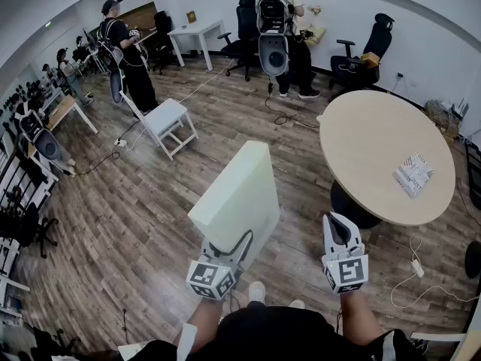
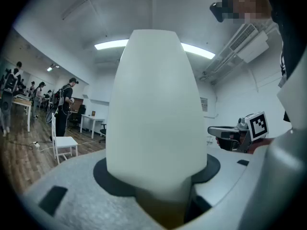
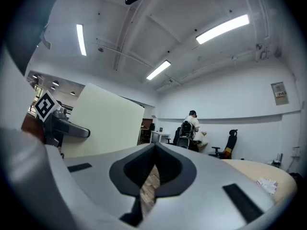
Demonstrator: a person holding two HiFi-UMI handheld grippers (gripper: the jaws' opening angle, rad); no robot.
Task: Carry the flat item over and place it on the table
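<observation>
- The round table point(image 1: 361, 141) stands at about 2 o'clock from the person, well apart from the load. Most of its pale top is bare. Judging by this, the carry step is under way and the placing has not begun.
- The flat board point(image 1: 240, 194) is at about 12 o'clock, just ahead of the person and above the wooden floor point(image 1: 135, 224). It is a thick, plain white slab with square corners. It stands on edge and leans away from the person. It looks light and stiff, like foam, though I cannot be sure of the material.
- The left gripper point(image 1: 229, 248) has its jaws clamped on the board's near lower edge. It carries the whole slab from that one end.
- The right gripper point(image 1: 336, 220) is at about 4 o'clock of the board, well apart from it. Its jaws are drawn together with nothing between them.
- A small printed packet point(image 1: 412, 174) lies near the table's 3 o'clock rim.
- The next move likely calls for turning toward 2 o'clock, bringing the board over the bare top clear of the packet, and tipping it down flat. The free gripper could steady the far end.
</observation>
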